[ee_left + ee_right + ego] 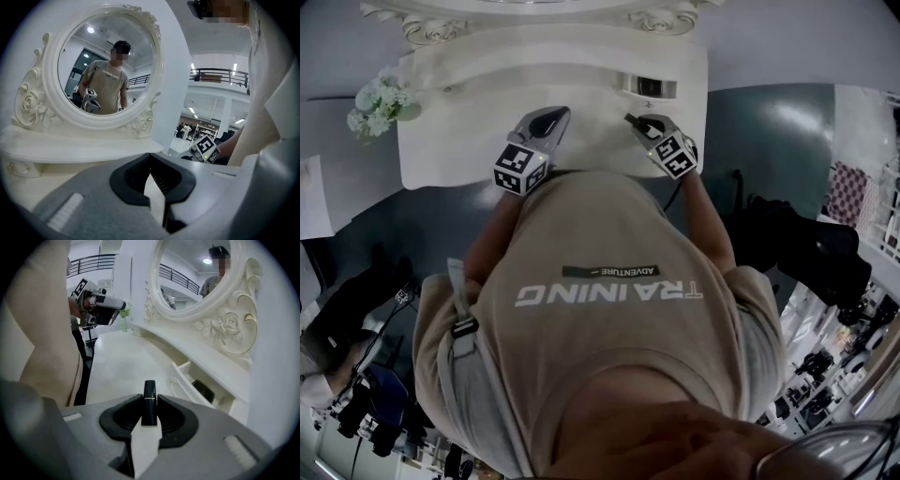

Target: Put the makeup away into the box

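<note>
Black lipstick (149,394) pinched in right gripper's (149,412) jaws near the open drawer (184,382); left gripper's (150,161) jaws pressed together.

The white dressing table (534,94) bears an ornate mirror (108,65) and a flower bunch (380,101).

White ornate bench (450,155), an oval mirror (108,65) in a carved rose frame above it, a small bunch of white flowers (380,101) at its left end. Dark grey-blue floor (778,141), glossy (pale glare patches show on it). Beyond, bright and open: a dark balcony railing (218,75), with strip lights (234,69) overhead.
</note>
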### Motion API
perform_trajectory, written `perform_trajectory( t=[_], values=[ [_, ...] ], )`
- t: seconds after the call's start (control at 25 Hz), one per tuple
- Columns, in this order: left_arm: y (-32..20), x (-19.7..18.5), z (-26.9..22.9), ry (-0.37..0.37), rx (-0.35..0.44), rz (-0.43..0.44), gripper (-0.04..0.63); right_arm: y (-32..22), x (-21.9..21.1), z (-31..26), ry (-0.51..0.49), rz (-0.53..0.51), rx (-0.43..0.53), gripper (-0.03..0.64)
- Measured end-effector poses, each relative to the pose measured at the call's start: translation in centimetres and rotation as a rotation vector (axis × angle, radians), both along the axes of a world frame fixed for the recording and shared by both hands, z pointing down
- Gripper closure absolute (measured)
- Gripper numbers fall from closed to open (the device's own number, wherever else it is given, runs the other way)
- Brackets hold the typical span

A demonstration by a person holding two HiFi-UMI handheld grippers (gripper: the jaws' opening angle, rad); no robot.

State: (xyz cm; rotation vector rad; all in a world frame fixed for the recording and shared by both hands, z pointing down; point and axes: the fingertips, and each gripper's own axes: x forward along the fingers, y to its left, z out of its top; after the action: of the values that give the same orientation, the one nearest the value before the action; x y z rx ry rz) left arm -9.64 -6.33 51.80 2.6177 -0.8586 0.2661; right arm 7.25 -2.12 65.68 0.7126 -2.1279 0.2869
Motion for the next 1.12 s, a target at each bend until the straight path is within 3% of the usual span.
perform_trajectory(
  t=[0.2, 0.56, 0.96, 1.12],
  values=[
    [0.0, 0.9, -0.2, 0.011, 0.009, 0.016, 0.589, -1.9, 1.7, -3.4, 0.015, 0.014, 0.065, 0.512],
    [-0.1, 0.6, -0.6, 0.004, 0.025, 0.007, 0.588, -5.9, 4.5, -4.7, 0.091, 0.01, 0.117, 0.512],
    [0.3, -0.6, -0.3, -0.006, 0.007, -0.048, 0.588, -8.6, 5.5, -2.5, 0.184, -0.039, 0.029, 0.512],
    [0.0, -0.9, -0.1, -0.004, -0.002, -0.07, 0.588, -9.2, 5.4, -2.1, 0.175, 0.01, -0.026, 0.512]
  ],
)
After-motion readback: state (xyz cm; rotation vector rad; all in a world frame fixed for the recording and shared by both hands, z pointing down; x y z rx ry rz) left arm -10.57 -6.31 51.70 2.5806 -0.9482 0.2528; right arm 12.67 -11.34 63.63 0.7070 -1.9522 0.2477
